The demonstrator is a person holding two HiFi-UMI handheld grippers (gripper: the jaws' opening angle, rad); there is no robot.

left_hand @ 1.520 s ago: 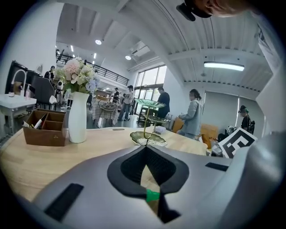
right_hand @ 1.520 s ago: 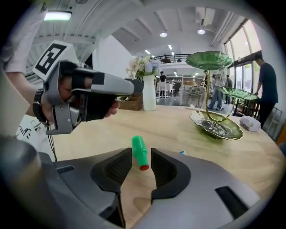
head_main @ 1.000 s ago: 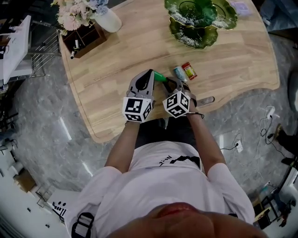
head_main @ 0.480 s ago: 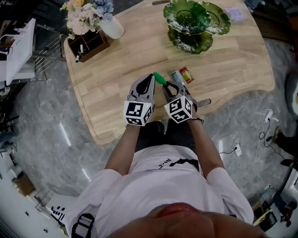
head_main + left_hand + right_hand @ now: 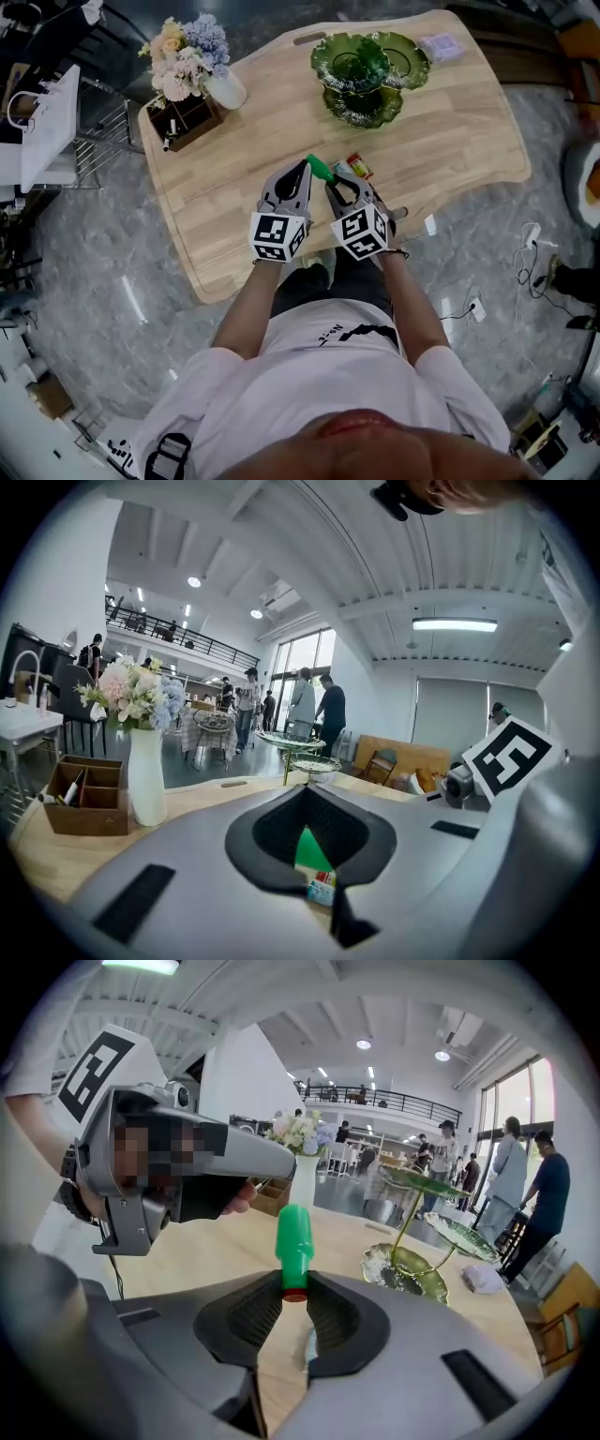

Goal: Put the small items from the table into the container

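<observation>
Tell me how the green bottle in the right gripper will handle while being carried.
The green bottle is pinched only at its red end by the right gripper, so it may pivot if jolted. It looks like small smooth plastic: likely light, perhaps slippery. Being round, it would probably roll if laid on the table.

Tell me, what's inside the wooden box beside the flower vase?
A white pen leans in one slot of the box, and dividers split it into slots. The box's walls hide the bottoms of the slots, so anything lying low cannot be seen.
</observation>
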